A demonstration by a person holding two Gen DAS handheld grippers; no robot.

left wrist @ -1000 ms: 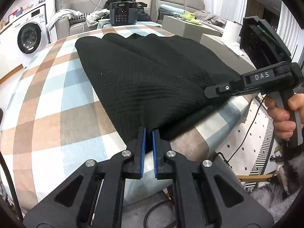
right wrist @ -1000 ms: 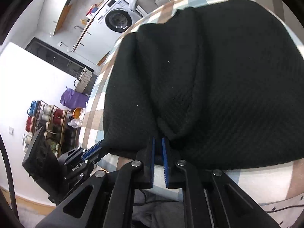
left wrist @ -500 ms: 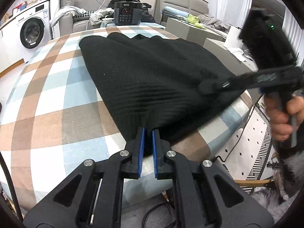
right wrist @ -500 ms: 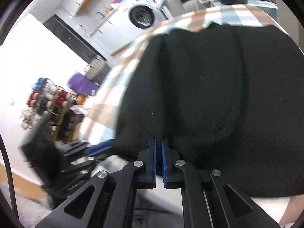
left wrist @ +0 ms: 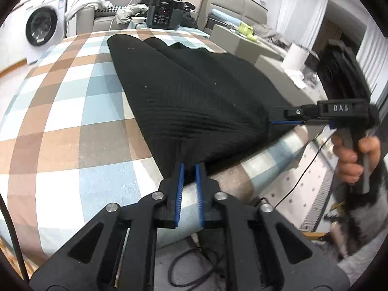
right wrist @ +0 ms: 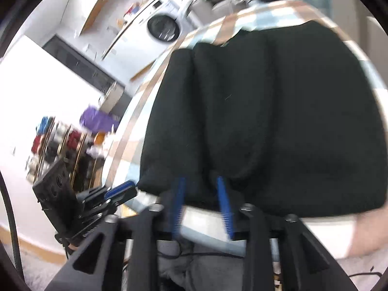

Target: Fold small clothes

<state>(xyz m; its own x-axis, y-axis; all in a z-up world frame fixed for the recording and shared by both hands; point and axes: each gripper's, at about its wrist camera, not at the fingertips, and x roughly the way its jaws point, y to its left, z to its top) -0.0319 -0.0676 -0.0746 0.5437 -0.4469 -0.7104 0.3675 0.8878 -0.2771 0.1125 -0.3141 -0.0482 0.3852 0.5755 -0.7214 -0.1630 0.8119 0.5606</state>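
Note:
A black ribbed knit garment (left wrist: 194, 97) lies spread on the checked tablecloth (left wrist: 72, 121), its near edge at the table's rim. My left gripper (left wrist: 189, 167) is at the garment's near left corner. Its jaws are opening, and the cloth's edge sits just between the blue fingertips (left wrist: 180, 169). In the blurred right wrist view, my right gripper (right wrist: 200, 181) is opening wider over the same hem of the garment (right wrist: 266, 121). The fabric lies between its pads (right wrist: 222, 189), which do not press on it. Each gripper also shows in the other's view: the right gripper (left wrist: 272, 120) and the left gripper (right wrist: 121, 191).
A hand (left wrist: 351, 155) holds the right gripper's handle off the table's right edge. A black cooker (left wrist: 165, 15) stands at the far end of the table. A washing machine (left wrist: 41, 28), a paper roll (left wrist: 294, 55) and floor cables (left wrist: 191, 269) surround it. Jar shelves (right wrist: 55, 145) stand at the left.
Both grippers' jaws were pinched on the garment's near edge and have parted, the right one much wider. The right gripper has drawn back a little and its view has blurred.

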